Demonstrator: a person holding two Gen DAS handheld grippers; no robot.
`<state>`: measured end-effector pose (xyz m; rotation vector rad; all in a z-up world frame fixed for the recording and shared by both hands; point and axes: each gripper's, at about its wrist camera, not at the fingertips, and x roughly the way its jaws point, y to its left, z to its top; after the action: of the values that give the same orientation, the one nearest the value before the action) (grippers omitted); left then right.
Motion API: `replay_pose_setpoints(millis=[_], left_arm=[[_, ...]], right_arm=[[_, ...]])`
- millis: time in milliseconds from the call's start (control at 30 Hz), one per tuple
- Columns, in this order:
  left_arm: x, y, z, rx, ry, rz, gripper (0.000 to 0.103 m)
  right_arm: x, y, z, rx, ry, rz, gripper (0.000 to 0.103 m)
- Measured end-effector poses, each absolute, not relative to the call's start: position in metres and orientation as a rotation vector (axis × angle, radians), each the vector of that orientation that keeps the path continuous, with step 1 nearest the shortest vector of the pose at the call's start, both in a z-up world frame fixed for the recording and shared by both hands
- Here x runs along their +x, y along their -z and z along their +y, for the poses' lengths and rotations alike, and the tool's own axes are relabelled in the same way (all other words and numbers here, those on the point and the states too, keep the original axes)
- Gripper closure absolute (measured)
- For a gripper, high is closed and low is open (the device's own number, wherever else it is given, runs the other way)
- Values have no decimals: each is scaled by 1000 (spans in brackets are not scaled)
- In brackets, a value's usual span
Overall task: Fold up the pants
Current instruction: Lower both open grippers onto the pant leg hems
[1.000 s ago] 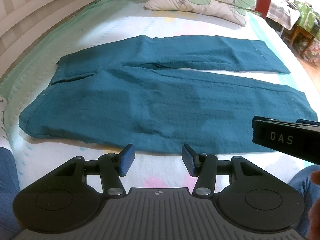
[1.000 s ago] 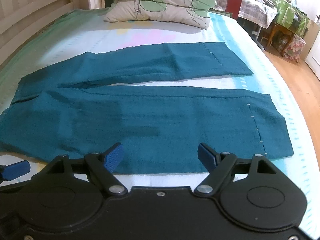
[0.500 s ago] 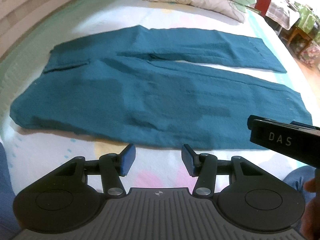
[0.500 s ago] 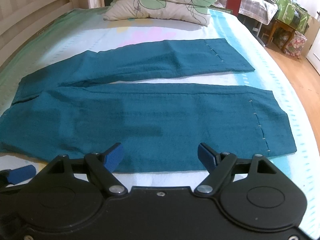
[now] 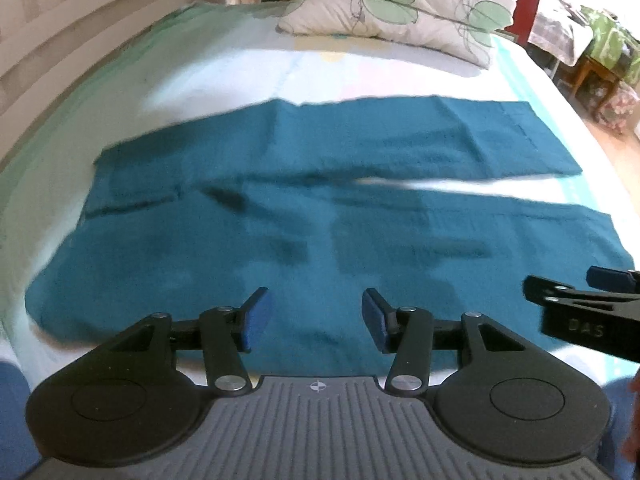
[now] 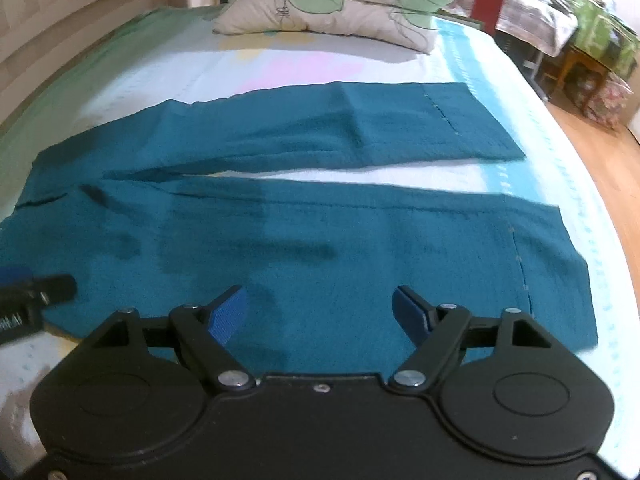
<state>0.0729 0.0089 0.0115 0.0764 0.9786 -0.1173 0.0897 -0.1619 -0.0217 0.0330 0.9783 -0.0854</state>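
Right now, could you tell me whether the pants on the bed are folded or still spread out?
Spread out. The teal pants lie flat on the bed, both legs apart with sheet showing between them, neither doubled over.

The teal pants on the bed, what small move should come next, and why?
Probably lower both grippers onto the near edge of the pants and pinch it. The left gripper and right gripper have open, empty jaws over the near leg, which lies flat and unfolded.

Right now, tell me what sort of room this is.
Most likely a bedroom. The teal pants lie spread flat on a made bed with two leaf-print pillows stacked at the far end, and a slatted wooden bed frame runs along one side.
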Motion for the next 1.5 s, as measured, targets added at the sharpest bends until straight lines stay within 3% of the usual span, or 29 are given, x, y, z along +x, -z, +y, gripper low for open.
replay_pose_setpoints(millis=[233, 700, 1000, 1300, 1367, 1400, 1500], left_arm=[[136, -10, 3, 126, 98, 962, 54], [278, 43, -1, 112, 53, 975, 54], [294, 112, 9, 148, 46, 1109, 57], [274, 113, 12, 175, 63, 1047, 56], [285, 111, 11, 159, 63, 1058, 57], [289, 108, 11, 147, 67, 1071, 60], [292, 96, 15, 89, 95, 1102, 62]], right_arm=[[170, 28, -194, 81, 53, 1058, 42], [376, 54, -242, 149, 202, 1056, 42], [464, 88, -260, 288, 334, 1048, 41], [493, 128, -267, 327, 394, 1166, 43], [486, 124, -267, 298, 361, 1168, 64], [481, 121, -266, 302, 335, 1180, 100], [456, 109, -276, 347, 307, 1165, 100]])
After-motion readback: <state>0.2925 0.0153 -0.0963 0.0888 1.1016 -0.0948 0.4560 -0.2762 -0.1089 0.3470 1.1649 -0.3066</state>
